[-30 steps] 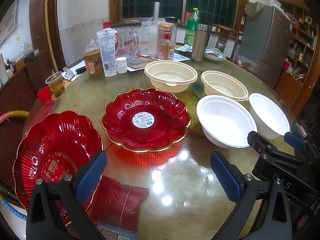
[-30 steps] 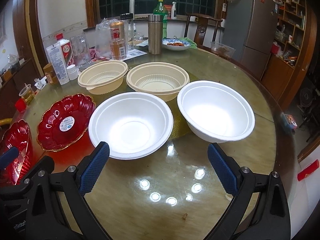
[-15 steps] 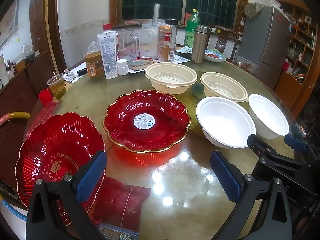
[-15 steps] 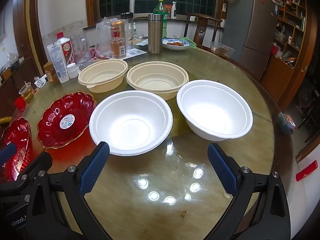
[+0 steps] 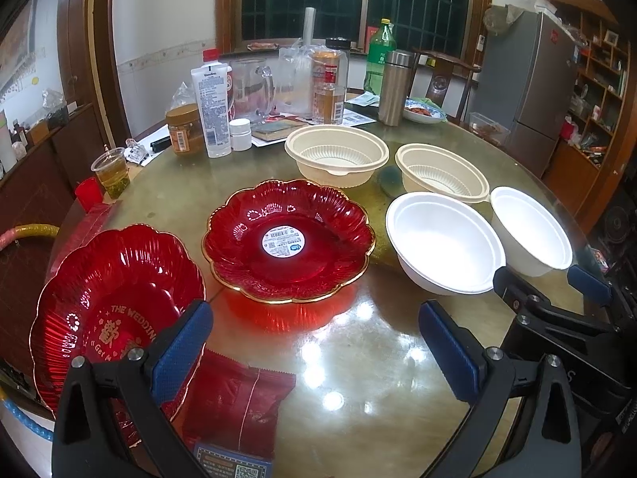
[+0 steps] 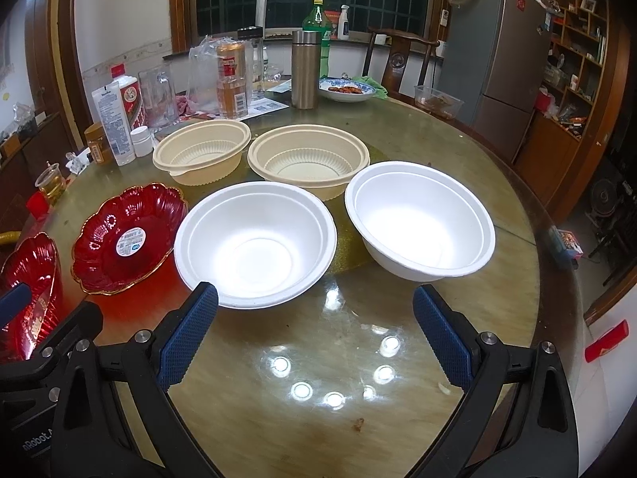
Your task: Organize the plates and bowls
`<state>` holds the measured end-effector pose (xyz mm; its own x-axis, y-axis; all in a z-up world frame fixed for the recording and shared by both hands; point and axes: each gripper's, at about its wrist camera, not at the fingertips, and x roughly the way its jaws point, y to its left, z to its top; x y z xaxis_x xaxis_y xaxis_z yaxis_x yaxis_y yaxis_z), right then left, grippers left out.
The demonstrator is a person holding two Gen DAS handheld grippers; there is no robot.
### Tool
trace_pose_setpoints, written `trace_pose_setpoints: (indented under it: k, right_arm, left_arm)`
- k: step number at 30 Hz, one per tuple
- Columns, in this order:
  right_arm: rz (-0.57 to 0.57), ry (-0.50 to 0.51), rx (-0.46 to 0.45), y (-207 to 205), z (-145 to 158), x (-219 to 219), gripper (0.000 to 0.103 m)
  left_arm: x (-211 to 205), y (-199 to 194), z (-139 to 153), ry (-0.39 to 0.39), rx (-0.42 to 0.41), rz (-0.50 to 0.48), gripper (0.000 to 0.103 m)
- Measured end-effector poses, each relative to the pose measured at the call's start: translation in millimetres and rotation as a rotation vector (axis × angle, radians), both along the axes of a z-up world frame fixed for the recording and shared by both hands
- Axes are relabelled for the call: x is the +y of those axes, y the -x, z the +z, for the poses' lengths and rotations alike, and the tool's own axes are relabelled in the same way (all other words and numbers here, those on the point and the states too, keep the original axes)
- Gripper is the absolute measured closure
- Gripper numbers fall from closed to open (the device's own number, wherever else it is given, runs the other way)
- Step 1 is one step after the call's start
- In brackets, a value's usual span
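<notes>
Behind both spread, empty hand-held grippers (image 5: 314, 342) (image 6: 314, 330), near red plate (image 5: 107, 310) partly hidden.

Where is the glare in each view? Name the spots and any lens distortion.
Left wrist view: lamp reflections dot the glass tabletop in front of the red plate with the sticker; the door frame bows at the edge. Right wrist view: a ring of bright spots lies between the open right tongs; the near white bowl is washed out inside.

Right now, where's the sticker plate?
Left wrist view, centre: sticker plate sits between the wedding plate and near white bowl.
</notes>
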<state>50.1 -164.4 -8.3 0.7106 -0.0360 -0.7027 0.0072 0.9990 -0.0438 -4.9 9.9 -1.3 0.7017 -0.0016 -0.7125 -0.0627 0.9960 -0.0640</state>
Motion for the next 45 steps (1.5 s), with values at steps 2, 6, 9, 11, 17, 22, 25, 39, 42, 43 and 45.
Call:
trace_pose_setpoints:
  k: [2,6,9,11,17,22,25,39,42,43,45]
  right_arm:
    - [-0.001,0.000,-0.002,0,0,1,0.004]
    - [0.001,0.001,-0.001,0,2,0,0.004]
    - [0.001,-0.001,-0.001,0,2,0,0.004]
    - [0.001,-0.002,0.001,0,2,1,0.004]
    - [0.001,-0.001,0.000,1,3,1,0.004]
    - [0.001,0.003,0.001,1,4,3,0.004]
    - [0.002,0.002,-0.001,2,5,4,0.004]
    - [0.517,-0.551,0.247,13,1,80,0.004]
    - [0.541,-0.600,0.308,8,-12,106,0.004]
    - [0.544,-0.611,0.319,8,-16,112,0.004]
    - [0.543,-0.639,0.354,3,-24,126,0.007]
  left_arm:
    - [0,0,0,-0.001,-0.002,0.000,0.000]
    - [0,0,-1,0.000,-0.001,0.002,0.000]
    - [0,0,-1,-0.001,0.001,0.002,0.000]
    - [1,1,-1,0.000,0.000,0.002,0.000]
    - [1,1,-1,0.001,-0.002,0.002,0.000]
    - [2,3,0,0.002,-0.008,-0.001,0.000]
    - [3,6,2,0.003,-0.009,-0.008,0.000]
    - [186,99,32,0.112,-0.146,0.373,0.000]
    - [230,103,8,0.180,-0.079,0.525,0.001]
    - [240,102,-1,0.204,-0.060,0.555,0.001]
    - [248,97,-15,0.223,-0.022,0.581,0.003]
